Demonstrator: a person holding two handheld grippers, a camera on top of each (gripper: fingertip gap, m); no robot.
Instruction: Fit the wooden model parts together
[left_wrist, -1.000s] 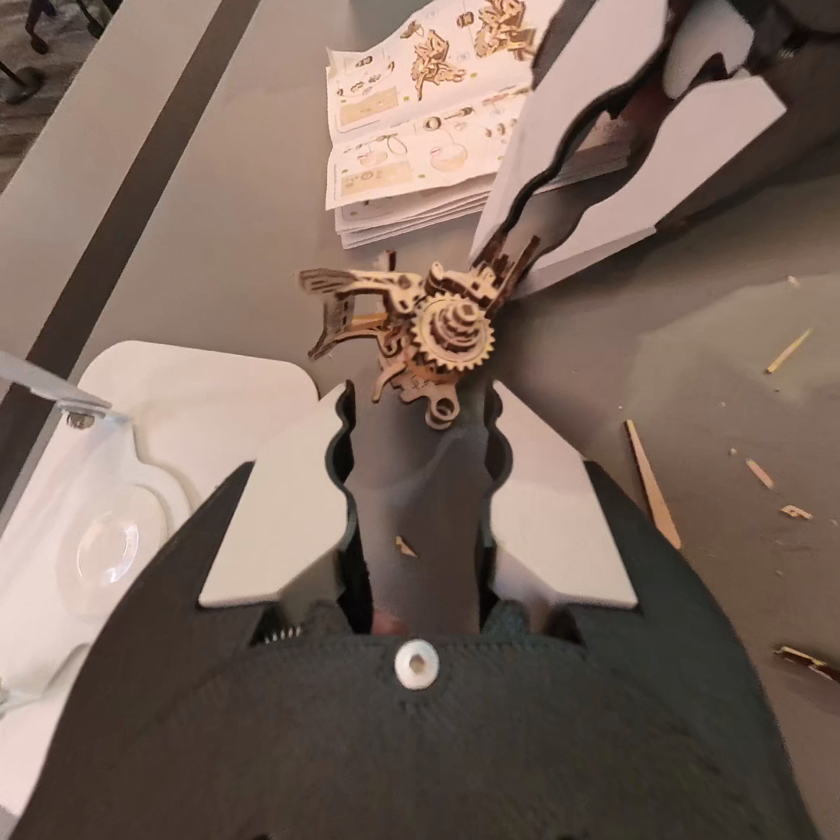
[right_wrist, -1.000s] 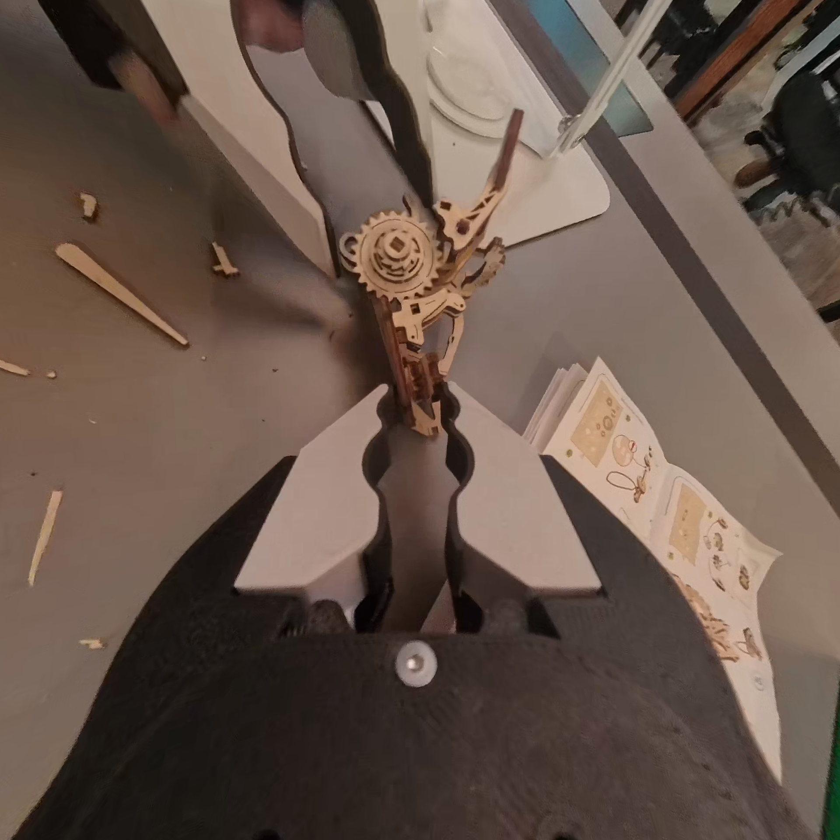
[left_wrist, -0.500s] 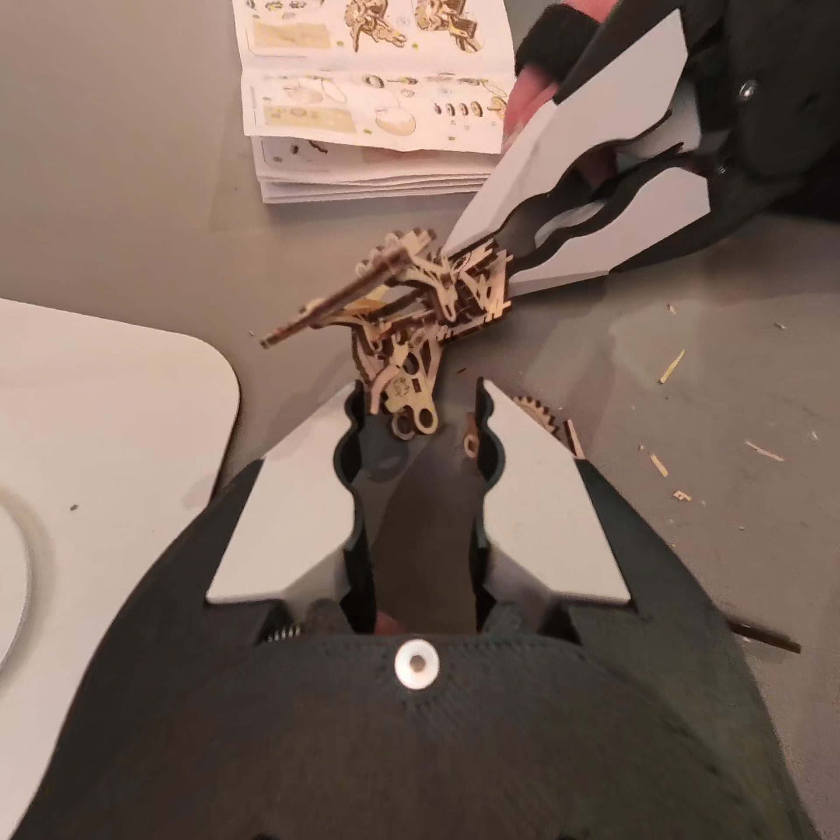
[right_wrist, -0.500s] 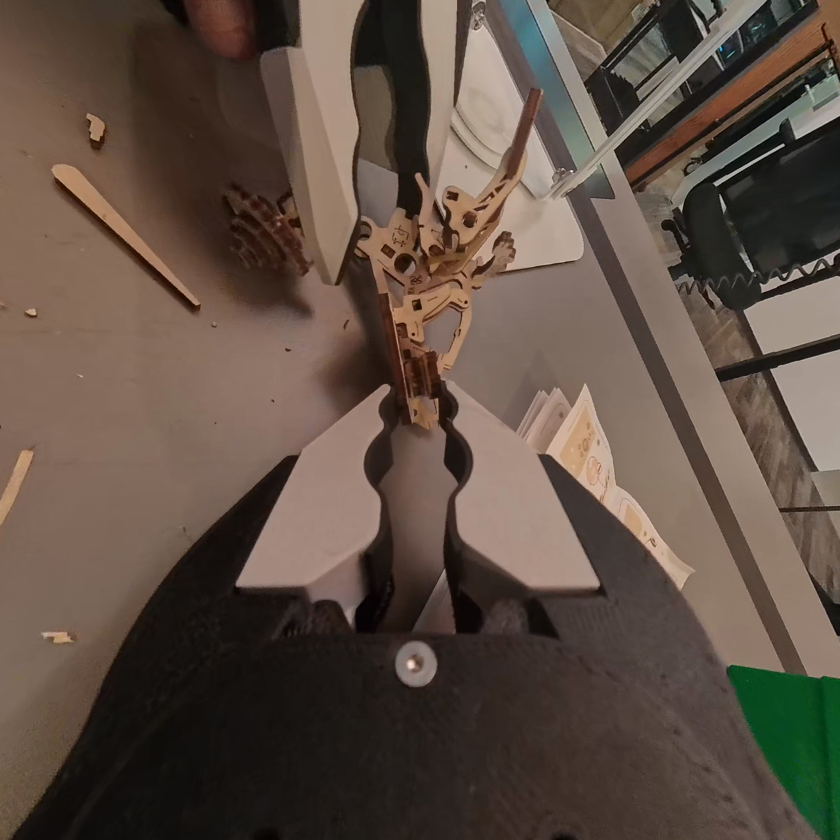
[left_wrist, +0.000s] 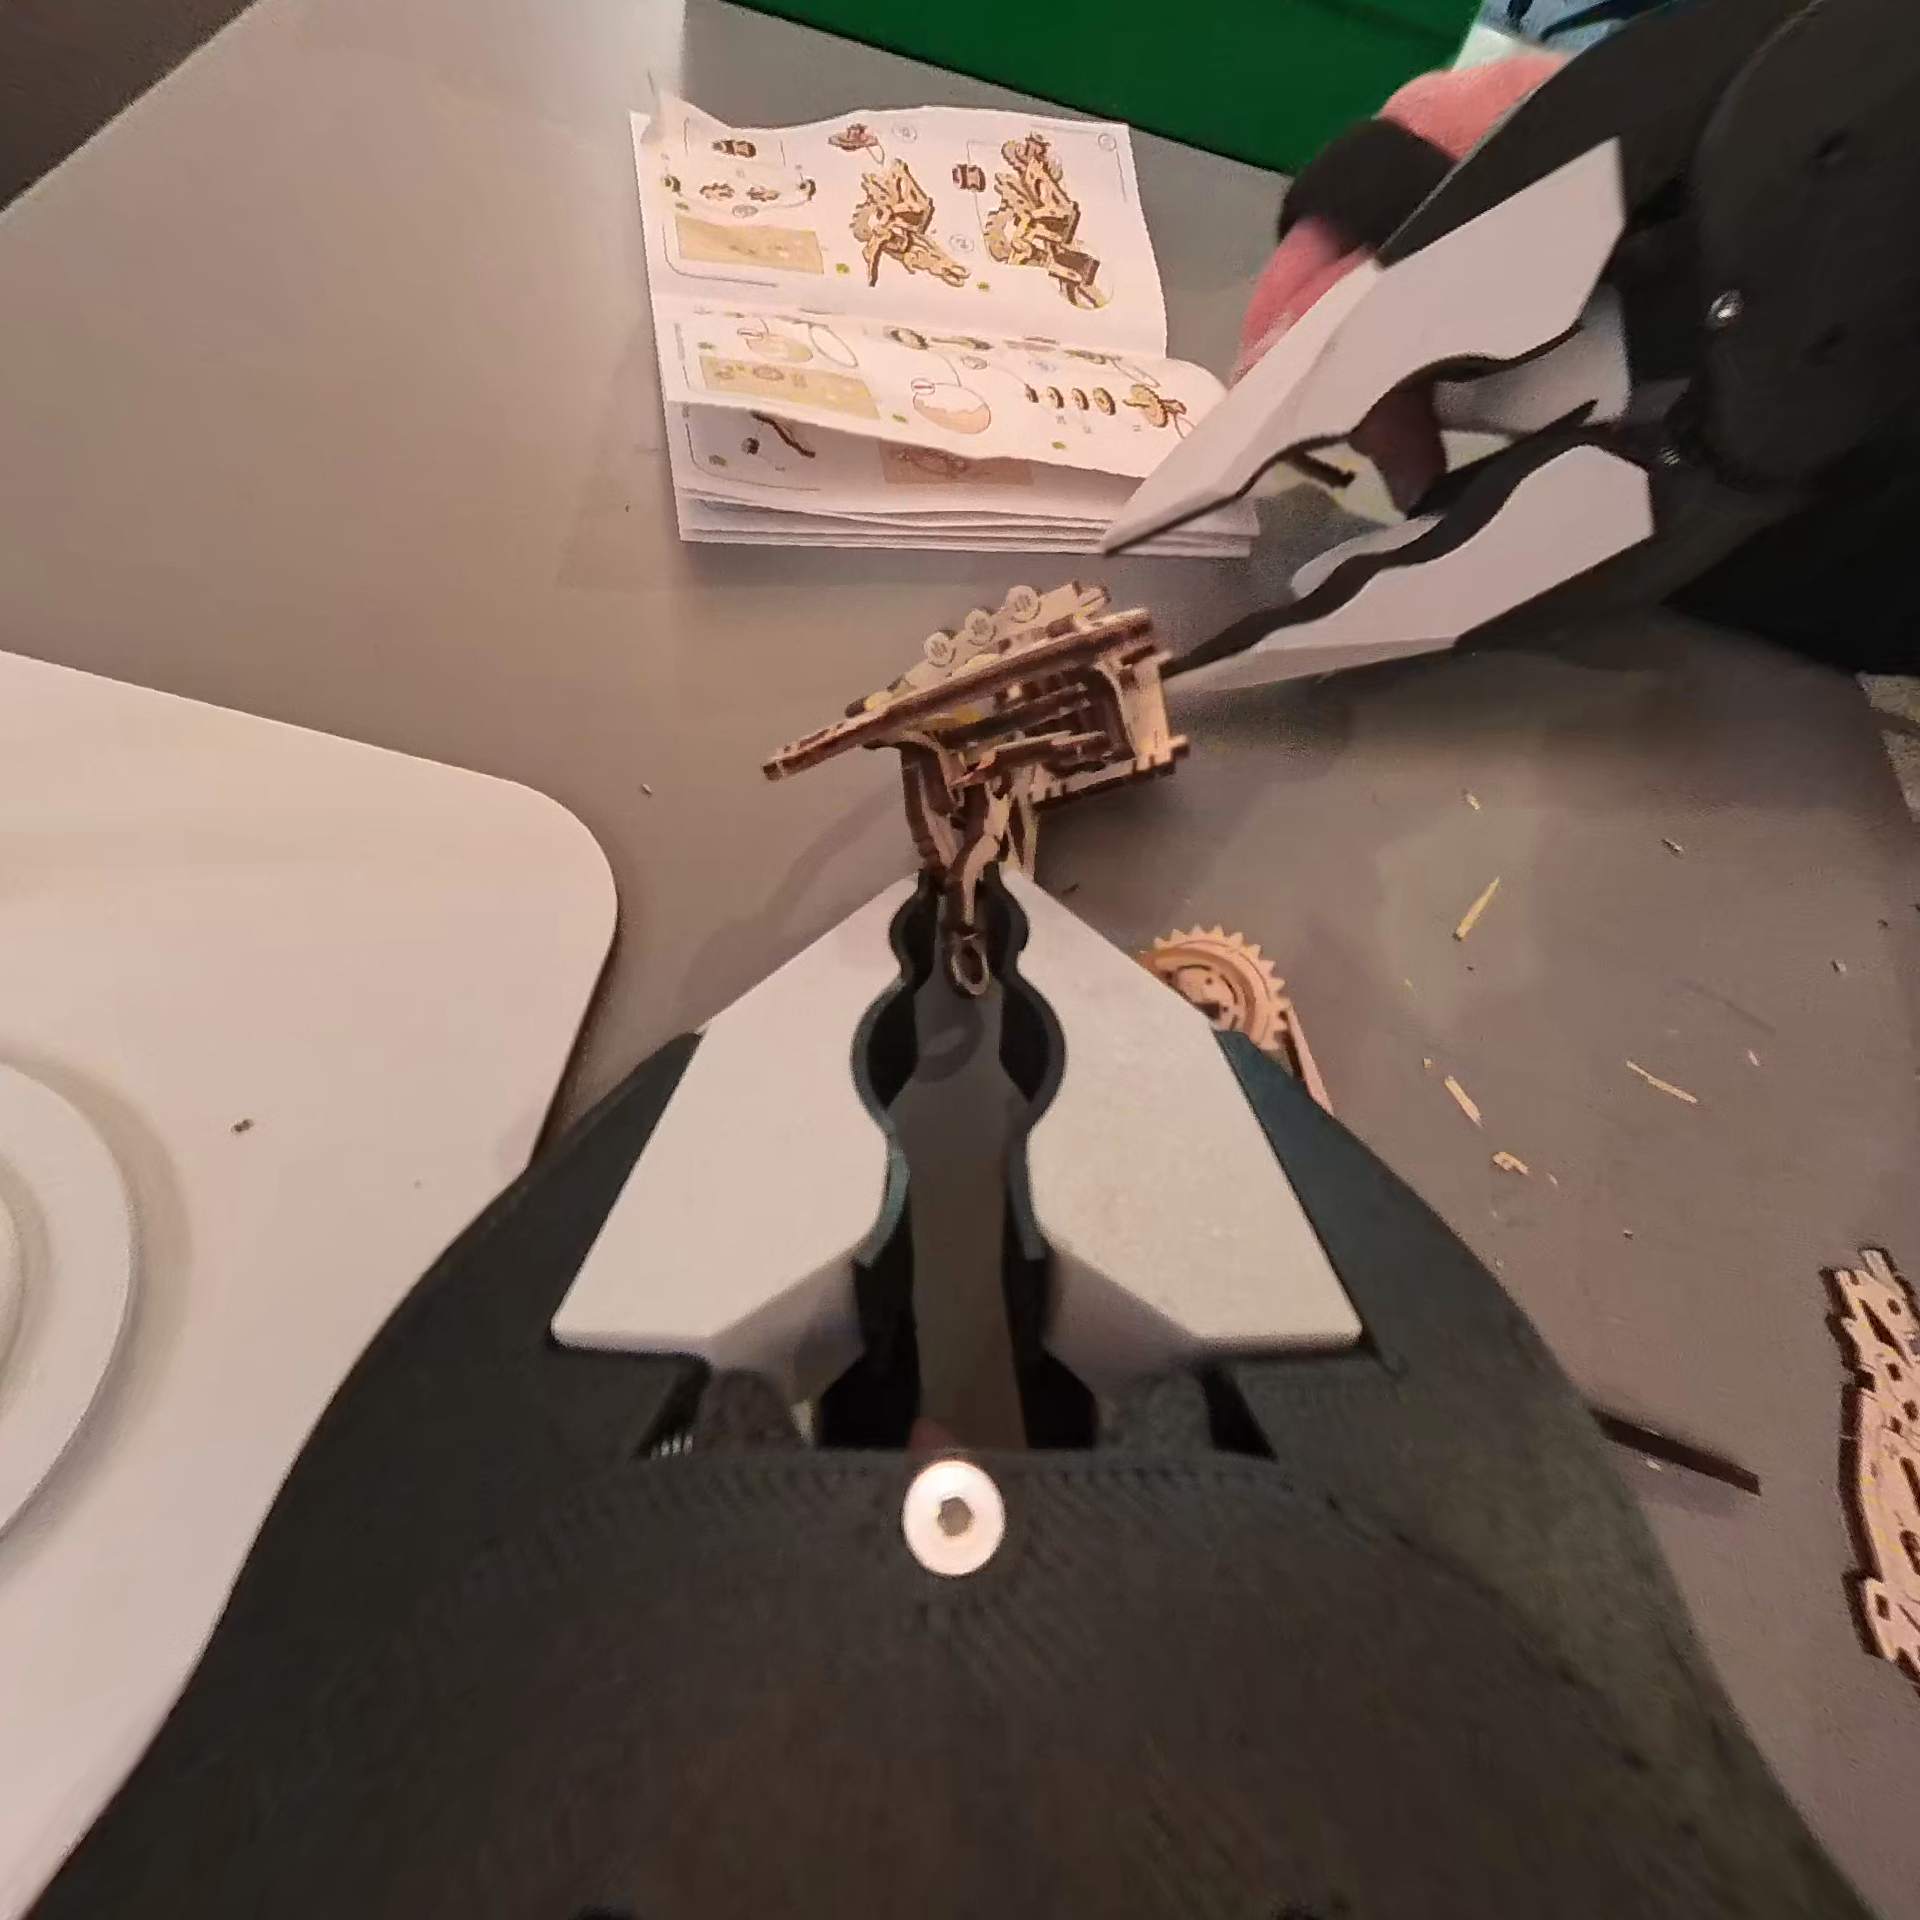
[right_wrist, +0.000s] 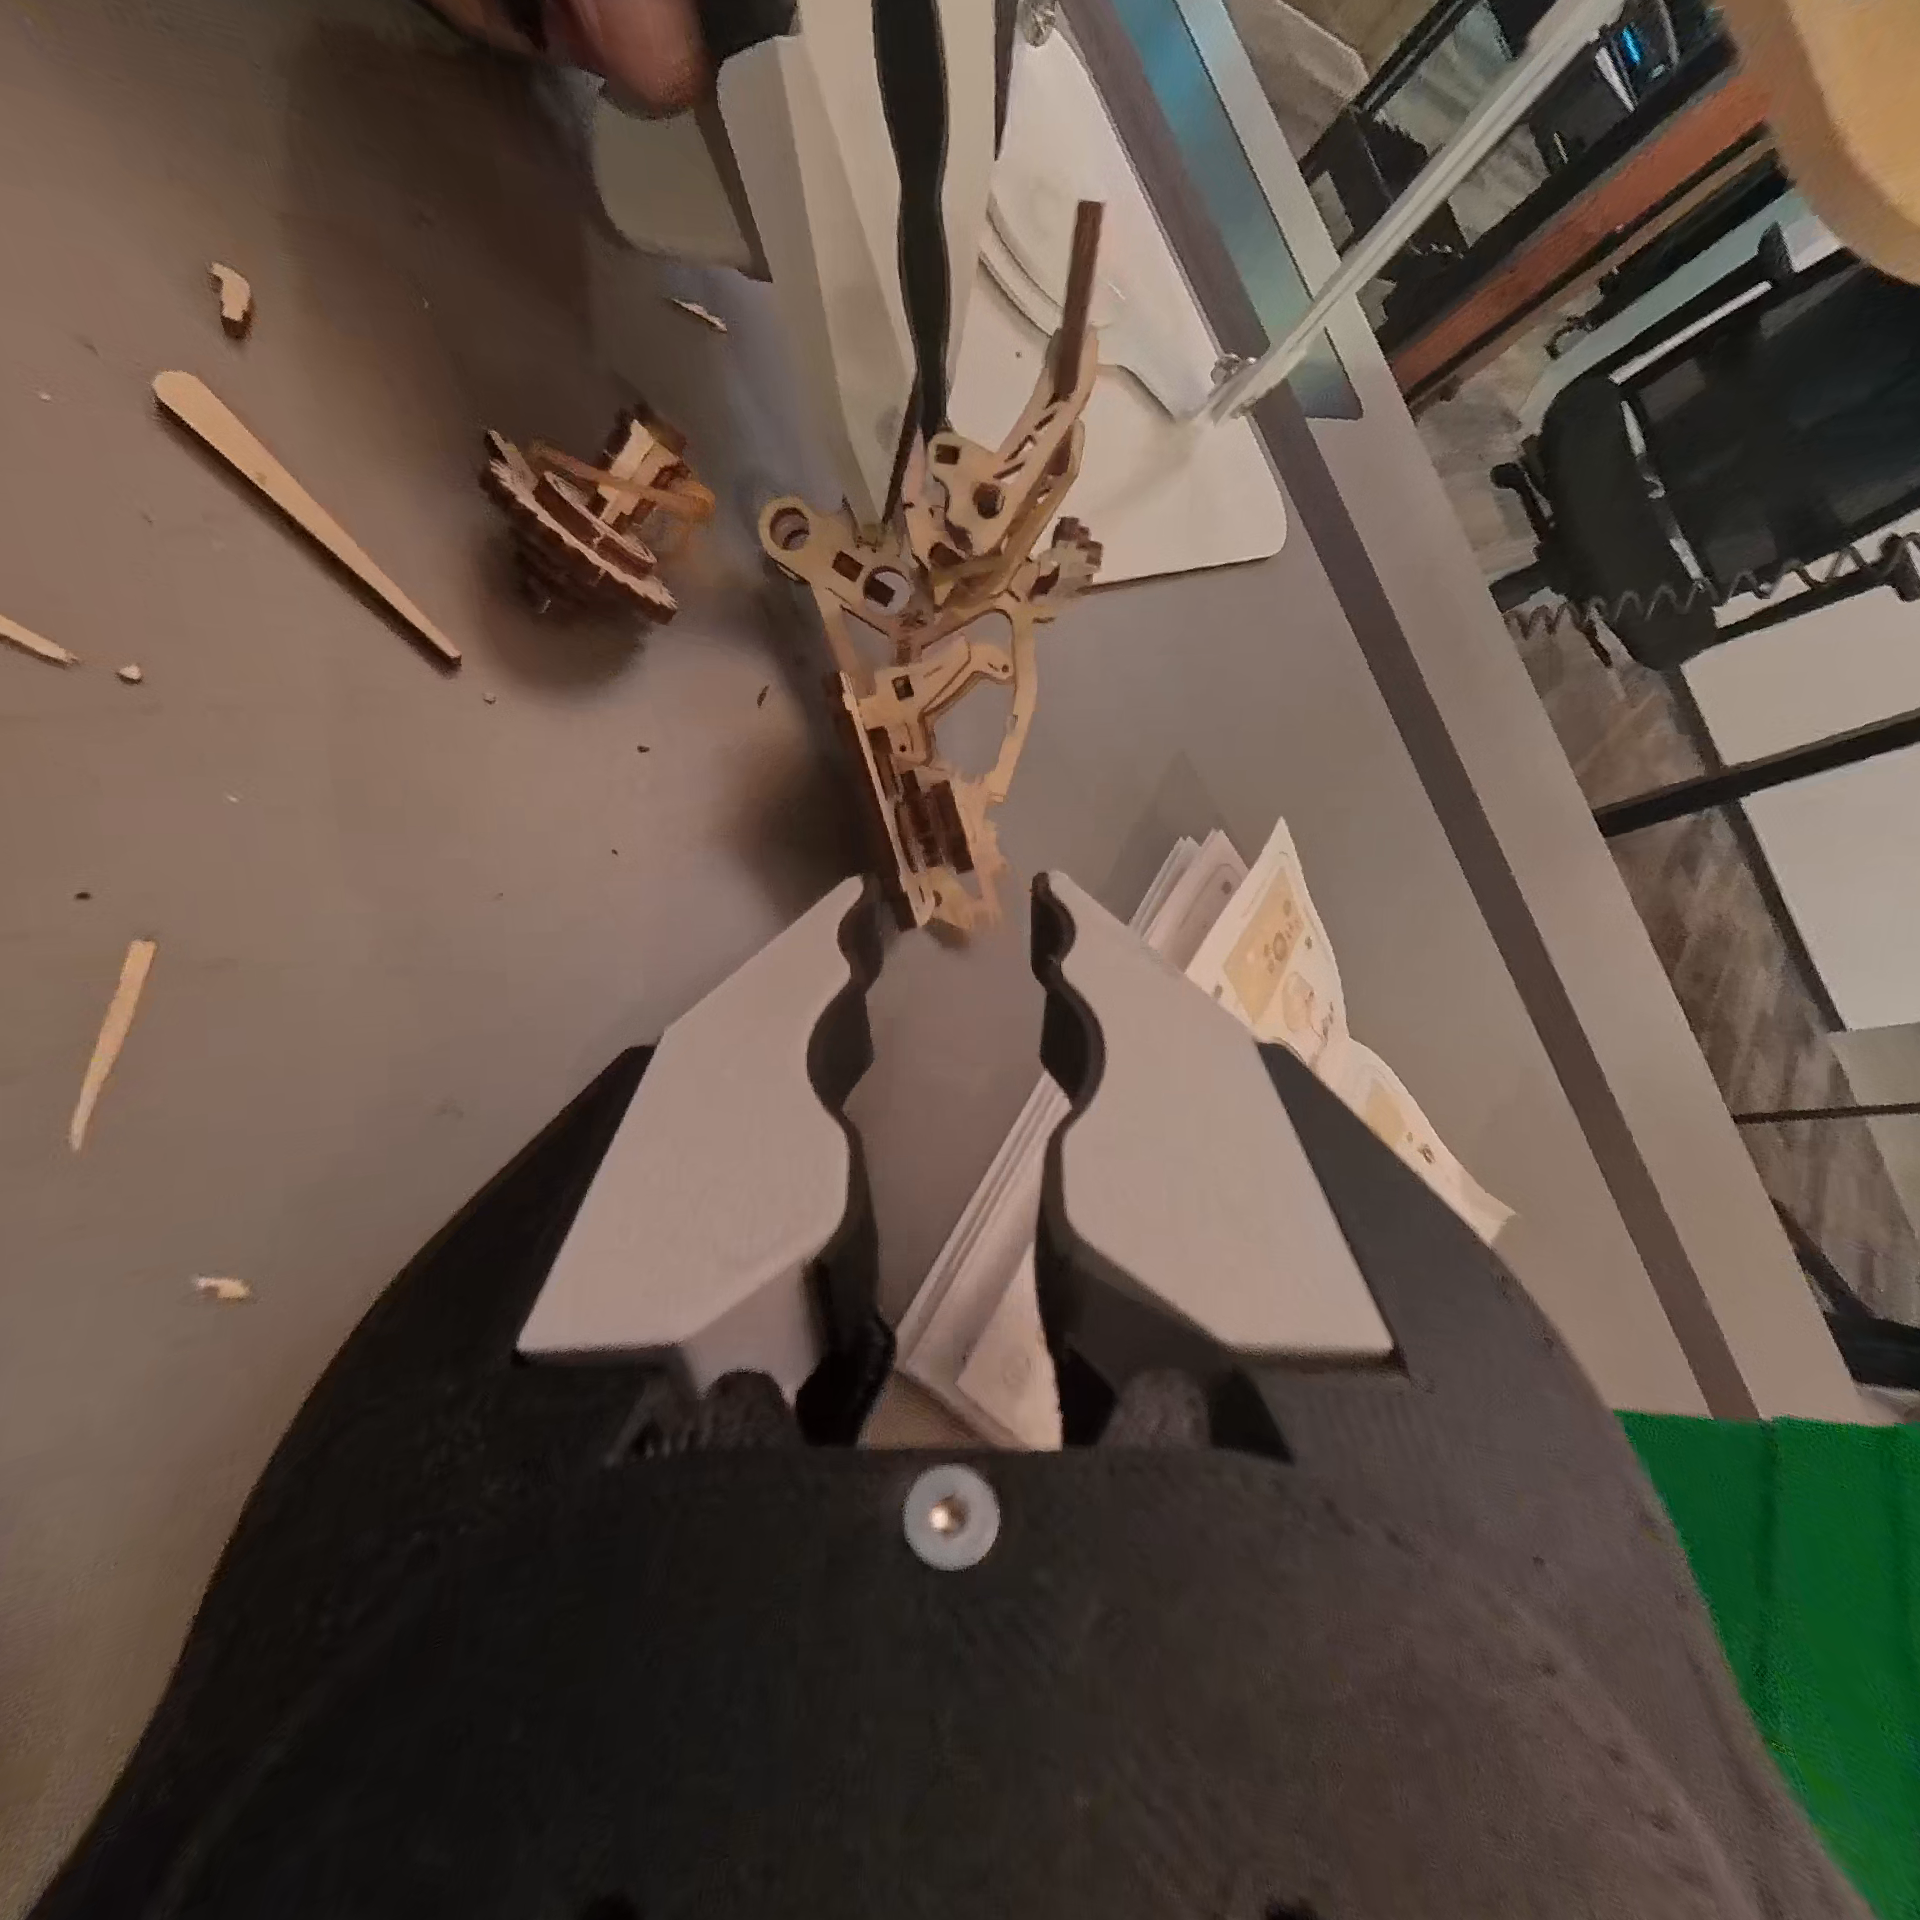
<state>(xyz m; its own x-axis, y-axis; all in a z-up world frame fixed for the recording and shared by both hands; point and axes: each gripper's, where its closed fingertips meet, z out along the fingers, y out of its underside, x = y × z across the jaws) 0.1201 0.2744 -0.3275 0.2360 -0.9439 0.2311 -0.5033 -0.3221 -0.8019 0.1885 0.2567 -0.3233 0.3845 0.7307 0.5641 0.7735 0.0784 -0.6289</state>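
The light wooden model (left_wrist: 997, 717), a flat framework of laser-cut parts, hangs above the grey table. My left gripper (left_wrist: 961, 883) is shut on its thin lower leg with the ring. In the right wrist view the same gripper (right_wrist: 904, 488) pinches the model (right_wrist: 935, 644) from the far side. My right gripper (right_wrist: 951, 894) is open. The model's blocky end stands between its fingertips, close to the left pad, with a clear gap to the right pad. In the left wrist view the right gripper (left_wrist: 1153, 603) is open beside the model's right end. A wooden gear cluster (right_wrist: 582, 530) lies on the table and also shows in the left wrist view (left_wrist: 1216, 977).
An open instruction booklet (left_wrist: 904, 312) lies behind the model, partly under my right gripper (right_wrist: 1299, 997). A white stand base (left_wrist: 260, 935) sits at the left. A long wooden sliver (right_wrist: 301, 509) and scraps lie around. Another wooden part (left_wrist: 1881, 1475) lies at the right edge. There is about 8 centimeters between the tips of the two grippers.
The gear cluster came off the model and now lies on the table. My left gripper closed on the model's lower leg. My right gripper opened and let go of the model's end.
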